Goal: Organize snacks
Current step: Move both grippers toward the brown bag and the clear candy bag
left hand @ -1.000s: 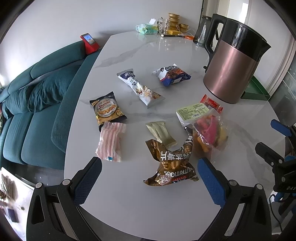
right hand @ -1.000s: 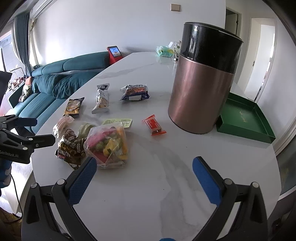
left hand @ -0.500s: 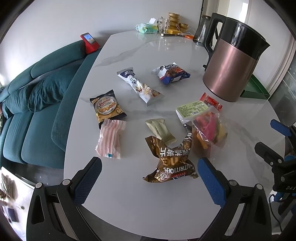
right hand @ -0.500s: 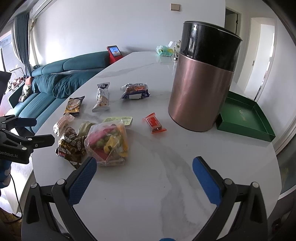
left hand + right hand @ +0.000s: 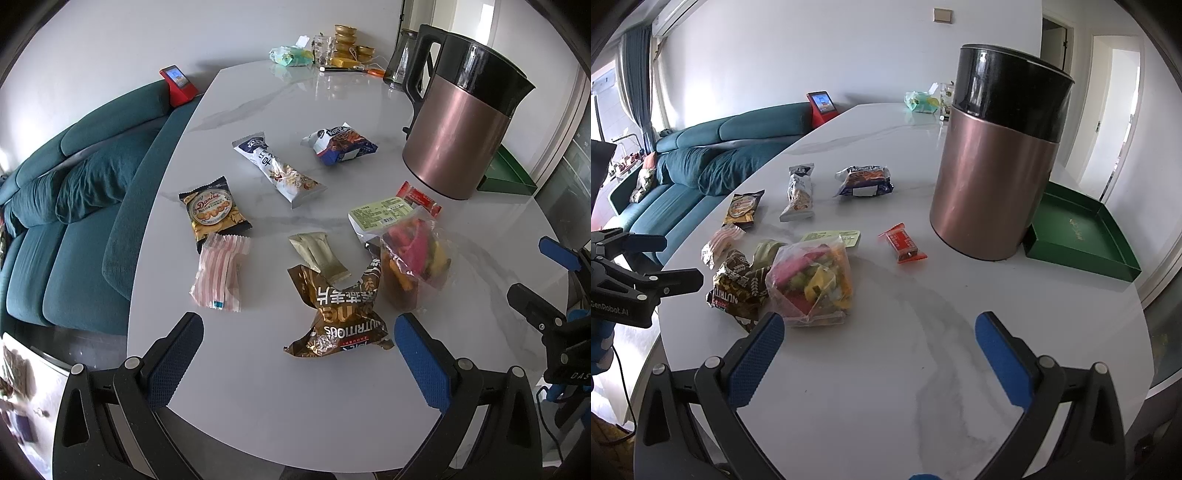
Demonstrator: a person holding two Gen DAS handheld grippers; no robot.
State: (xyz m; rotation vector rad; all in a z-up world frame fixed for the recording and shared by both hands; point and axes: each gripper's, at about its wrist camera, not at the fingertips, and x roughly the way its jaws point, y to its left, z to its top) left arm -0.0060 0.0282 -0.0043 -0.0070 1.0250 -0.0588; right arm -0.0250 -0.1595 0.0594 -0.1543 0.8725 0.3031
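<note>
I hold my left hand-held gripper (image 5: 295, 354) wide and empty above the near edge of the white marble surface (image 5: 332, 406), just before the crumpled brown foil snack bag (image 5: 338, 314). My right hand-held gripper (image 5: 879, 354) is wide and empty too, the clear bag of colourful snacks (image 5: 810, 284) near its left finger. A copper-and-black kettle (image 5: 993, 166) stands at far right.

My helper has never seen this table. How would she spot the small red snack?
Find the tall copper kettle. On the table just before its base lies the red snack, alone. It is the only flat, bright red wrapper there.
</note>
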